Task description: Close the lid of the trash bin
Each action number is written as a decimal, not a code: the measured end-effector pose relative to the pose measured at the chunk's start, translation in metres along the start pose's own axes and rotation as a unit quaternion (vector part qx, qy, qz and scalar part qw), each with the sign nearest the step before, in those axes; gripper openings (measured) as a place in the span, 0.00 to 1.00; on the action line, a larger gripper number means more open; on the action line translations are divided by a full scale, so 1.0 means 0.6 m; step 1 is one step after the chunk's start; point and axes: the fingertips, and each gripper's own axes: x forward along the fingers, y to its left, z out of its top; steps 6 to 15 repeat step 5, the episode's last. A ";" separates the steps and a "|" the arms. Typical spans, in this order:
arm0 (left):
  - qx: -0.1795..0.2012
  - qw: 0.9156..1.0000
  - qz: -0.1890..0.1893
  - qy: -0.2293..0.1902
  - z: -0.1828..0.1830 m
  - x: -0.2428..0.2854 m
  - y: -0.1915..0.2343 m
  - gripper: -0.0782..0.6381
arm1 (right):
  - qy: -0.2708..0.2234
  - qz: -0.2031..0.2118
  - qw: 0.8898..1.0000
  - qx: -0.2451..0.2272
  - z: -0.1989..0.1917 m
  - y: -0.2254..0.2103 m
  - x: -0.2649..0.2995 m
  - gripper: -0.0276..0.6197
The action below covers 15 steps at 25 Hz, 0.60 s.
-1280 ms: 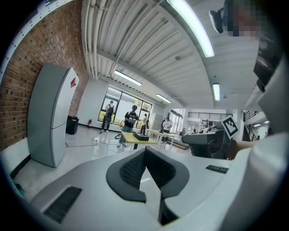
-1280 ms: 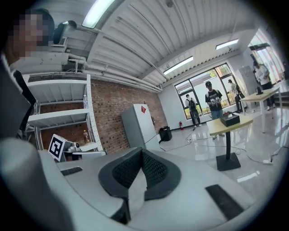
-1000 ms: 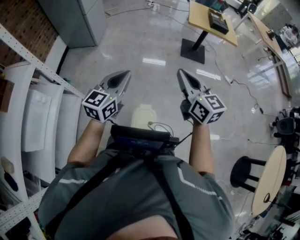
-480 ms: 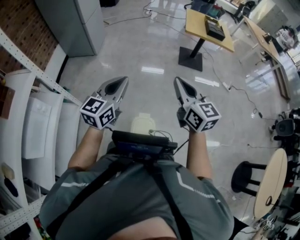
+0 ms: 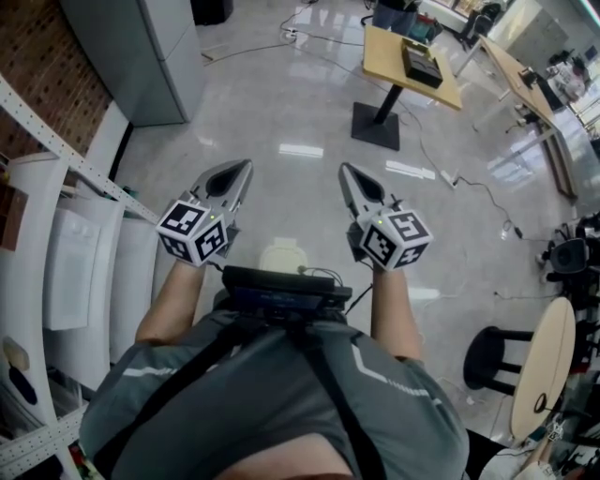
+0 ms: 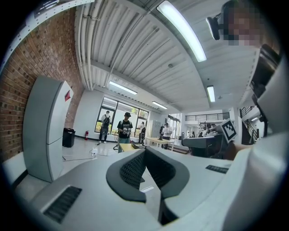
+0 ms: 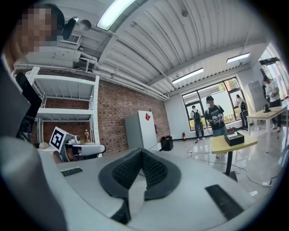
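Two grippers out in front of the person at about waist height, side by side but well apart: left gripper (image 5: 242,167) and right gripper (image 5: 347,172), both pointing away over the glossy floor (image 5: 300,103). Each gripper's own view shows the ribbed pads (image 6: 131,169) pressed together at the tip with nothing caught between them, and it's the same on the right (image 7: 156,170). On the floor just ahead of the person, between the two grippers and lower in the head view, sits a cream rounded thing that looks like the trash bin (image 5: 281,255) seen from above. Part of it is hidden behind the chest rig (image 5: 286,286), so I can't tell how its lid sits, and neither gripper is touching it. There's also a black container (image 5: 211,9) far off by the wall, just past the grey cabinet (image 5: 141,52). White shelving (image 5: 56,155) runs along the person's left, and a wooden-top table (image 5: 389,52) with a dark box (image 5: 419,64) stands further out on the right.
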 end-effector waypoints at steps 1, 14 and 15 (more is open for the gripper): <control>0.000 1.000 0.000 0.001 -0.001 0.001 0.001 0.10 | 0.001 0.000 1.000 -0.001 -0.001 0.000 0.002 0.05; 0.006 1.000 -0.004 -0.002 0.010 0.013 0.002 0.10 | 0.001 0.001 1.000 -0.010 0.006 -0.004 0.009 0.05; 0.006 1.000 -0.004 -0.002 0.010 0.013 0.002 0.10 | 0.001 0.001 1.000 -0.010 0.006 -0.004 0.009 0.05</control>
